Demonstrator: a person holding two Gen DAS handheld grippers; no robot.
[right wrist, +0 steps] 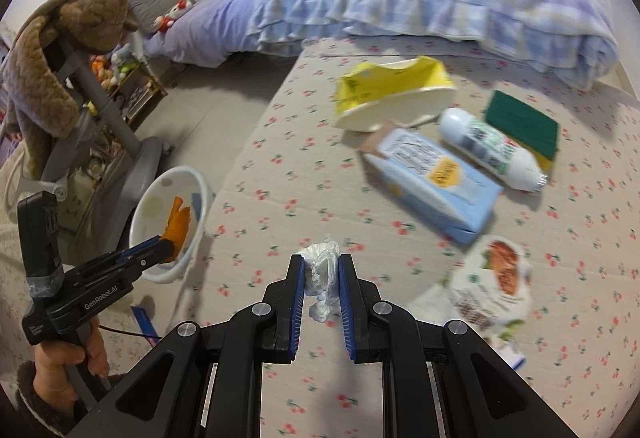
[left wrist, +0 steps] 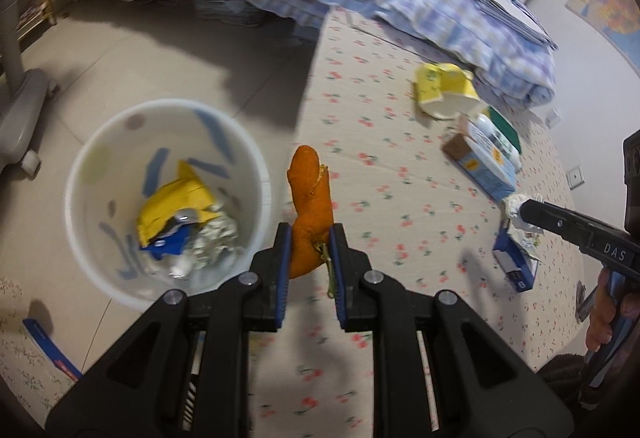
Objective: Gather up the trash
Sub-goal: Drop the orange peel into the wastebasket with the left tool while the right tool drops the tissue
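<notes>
My left gripper (left wrist: 310, 238) is clamped on the orange peel (left wrist: 310, 206) just beside the white bin (left wrist: 80, 166), my right gripper (right wrist: 322, 270) pinches a white wad (right wrist: 322, 266) over the mattress (right wrist: 280, 174), and either thin grip could slip short of the rim.

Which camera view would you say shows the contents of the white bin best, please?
The left wrist view: it looks down into the white bin, showing yellow and foil wrappers. The right wrist view sees only its tilted rim, partly behind the orange peel.
</notes>
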